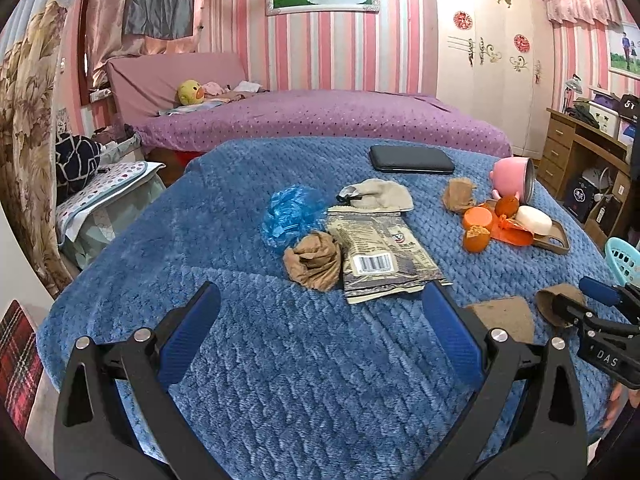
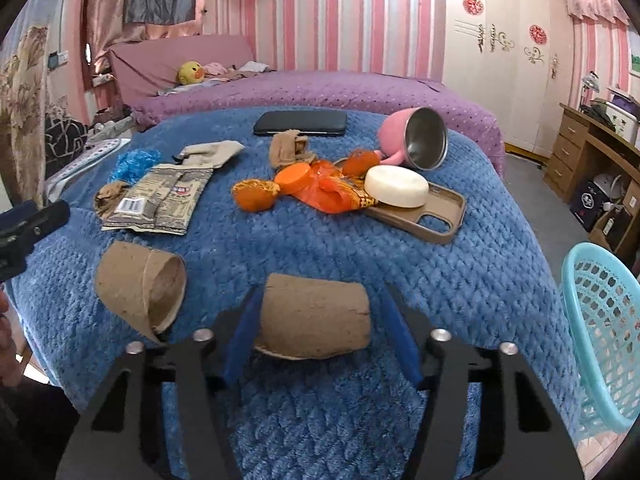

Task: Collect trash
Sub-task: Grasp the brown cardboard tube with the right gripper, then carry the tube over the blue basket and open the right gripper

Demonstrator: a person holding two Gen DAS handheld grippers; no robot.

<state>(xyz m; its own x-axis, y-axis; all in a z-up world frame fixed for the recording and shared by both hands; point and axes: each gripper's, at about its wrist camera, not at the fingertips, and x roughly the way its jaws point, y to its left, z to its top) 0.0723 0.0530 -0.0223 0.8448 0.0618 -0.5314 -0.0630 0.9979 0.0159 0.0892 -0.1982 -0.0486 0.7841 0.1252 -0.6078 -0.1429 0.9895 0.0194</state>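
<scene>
A blue blanket [image 1: 280, 360] holds trash. My left gripper [image 1: 320, 312] is open and empty, just short of a crumpled brown wad [image 1: 314, 260] and a flat wrapper [image 1: 380, 256]. A blue plastic bag [image 1: 290, 214] lies behind them. My right gripper [image 2: 320, 312] is open, its jaws either side of a brown cardboard tube [image 2: 316, 316] lying on the blanket. A second tube [image 2: 144, 284] lies to its left. Orange peel pieces [image 2: 256, 194] and an orange wrapper [image 2: 332, 192] lie farther back.
A turquoise basket [image 2: 604, 320] stands at the right edge. A pink mug [image 2: 416, 140] on its side, white soap [image 2: 396, 186], a phone case [image 2: 436, 216], a dark wallet [image 2: 300, 122] and beige cloth [image 2: 212, 152] lie on the blanket. A purple bed [image 1: 320, 116] is behind.
</scene>
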